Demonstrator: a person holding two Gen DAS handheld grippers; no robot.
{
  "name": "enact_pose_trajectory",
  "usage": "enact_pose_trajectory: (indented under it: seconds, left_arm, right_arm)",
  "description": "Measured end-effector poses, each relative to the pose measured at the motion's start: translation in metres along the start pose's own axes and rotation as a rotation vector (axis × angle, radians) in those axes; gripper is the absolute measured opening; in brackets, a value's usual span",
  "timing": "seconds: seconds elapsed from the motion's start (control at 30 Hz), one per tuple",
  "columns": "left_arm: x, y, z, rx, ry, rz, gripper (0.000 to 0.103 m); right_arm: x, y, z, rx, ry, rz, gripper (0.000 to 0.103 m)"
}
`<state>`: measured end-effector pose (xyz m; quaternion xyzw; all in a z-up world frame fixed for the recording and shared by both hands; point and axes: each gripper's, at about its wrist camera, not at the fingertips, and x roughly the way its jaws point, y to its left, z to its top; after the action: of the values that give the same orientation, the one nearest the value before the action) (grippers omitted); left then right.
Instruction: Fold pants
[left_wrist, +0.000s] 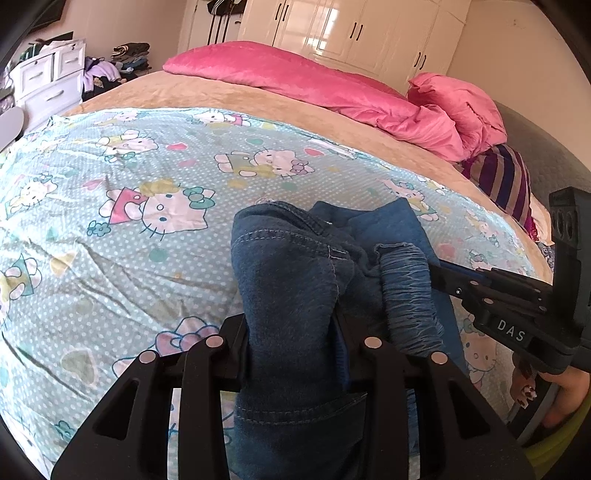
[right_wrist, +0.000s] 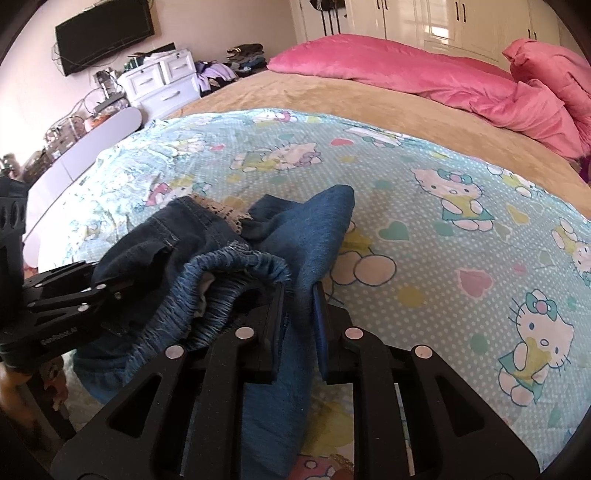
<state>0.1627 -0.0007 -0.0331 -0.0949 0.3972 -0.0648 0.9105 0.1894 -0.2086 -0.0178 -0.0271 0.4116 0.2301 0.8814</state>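
A pair of blue denim pants (left_wrist: 291, 273) hangs bunched between both grippers above the Hello Kitty sheet (left_wrist: 122, 206). My left gripper (left_wrist: 295, 332) is shut on a dark denim fold. My right gripper (right_wrist: 299, 306) is shut on a lighter blue fold of the pants (right_wrist: 314, 229). The elastic waistband (right_wrist: 229, 266) sags between the two grippers, with a bit of white lace (right_wrist: 221, 212) behind it. The right gripper also shows in the left wrist view (left_wrist: 439, 275), at the waistband (left_wrist: 406, 288). The left gripper shows in the right wrist view (right_wrist: 107, 288).
The sheet (right_wrist: 424, 221) covers the near part of a bed with a tan blanket (left_wrist: 229, 92). A pink duvet (left_wrist: 332, 85) and a striped pillow (left_wrist: 506, 181) lie at the far side. A white drawer unit (right_wrist: 162, 81) and piled clothes stand at the left. White wardrobes (left_wrist: 354, 33) line the back wall.
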Motion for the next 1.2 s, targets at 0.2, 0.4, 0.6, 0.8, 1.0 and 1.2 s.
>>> enact_pose_trajectory:
  seconds: [0.2, 0.4, 0.6, 0.8, 1.0, 1.2]
  left_arm:
    - [0.002, 0.005, -0.003, -0.014, 0.016, 0.015, 0.042]
    - [0.007, 0.006, -0.005, -0.016, 0.04, 0.02, 0.046]
    - [0.011, 0.007, -0.007, -0.02, 0.058, 0.019, 0.053]
    - [0.01, 0.007, -0.009, -0.029, 0.063, 0.01, 0.059]
    - [0.007, 0.008, -0.012, -0.037, 0.063, 0.006, 0.063]
    - [0.001, 0.008, -0.012, -0.04, 0.061, -0.004, 0.071]
  right_arm:
    - [0.01, -0.009, -0.005, 0.023, 0.048, -0.038, 0.019]
    - [0.016, -0.011, -0.009, 0.029, 0.068, -0.057, 0.026]
    - [0.018, -0.012, -0.011, 0.037, 0.075, -0.07, 0.036]
    - [0.018, -0.012, -0.011, 0.041, 0.076, -0.069, 0.042]
    - [0.012, -0.012, -0.011, 0.061, 0.07, -0.061, 0.057]
    - [0.001, -0.013, -0.009, 0.084, 0.047, -0.059, 0.07]
